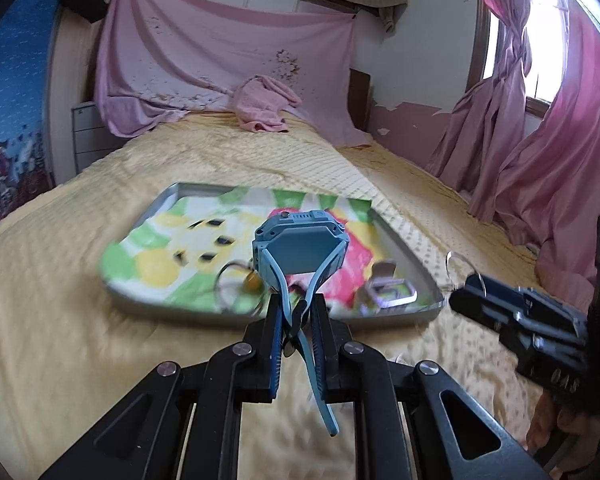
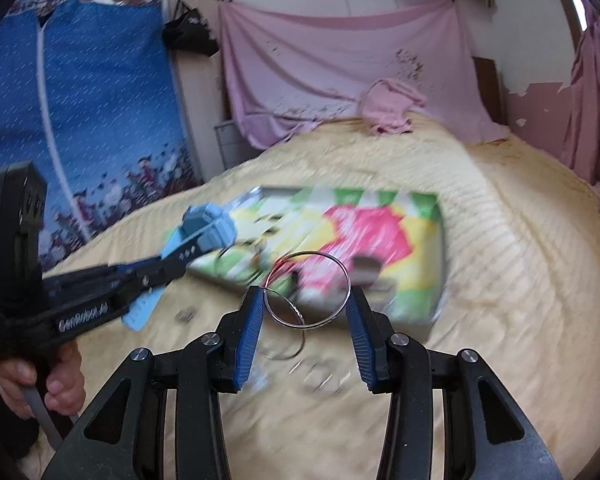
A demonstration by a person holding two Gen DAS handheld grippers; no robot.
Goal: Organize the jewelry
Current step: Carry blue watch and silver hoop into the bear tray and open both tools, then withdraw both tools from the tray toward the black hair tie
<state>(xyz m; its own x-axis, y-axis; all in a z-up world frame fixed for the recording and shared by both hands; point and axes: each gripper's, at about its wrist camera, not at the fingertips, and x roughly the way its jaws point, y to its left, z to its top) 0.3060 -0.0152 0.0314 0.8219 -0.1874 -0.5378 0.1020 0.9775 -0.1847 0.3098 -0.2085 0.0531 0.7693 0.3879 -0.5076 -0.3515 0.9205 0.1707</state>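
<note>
The left gripper [image 1: 296, 312] is showing its jaws clamped on the strap of a blue watch [image 1: 300, 244], holding it over the near edge of the metal tray [image 1: 428, 276] that is lying on the yellow bed [image 1: 80, 320]. The right gripper [image 2: 306, 308] is carrying thin silver bangles [image 2: 308, 290] with its jaws pressing on them from either side, above the bed just near the tray. Only the right wrist view is catching white lettering on the left gripper's body, reading roughly "GenRobot.AI". The left wrist view alone is showing "045" on the right gripper and the pink curtains [image 1: 540, 152] at the far right.
</note>
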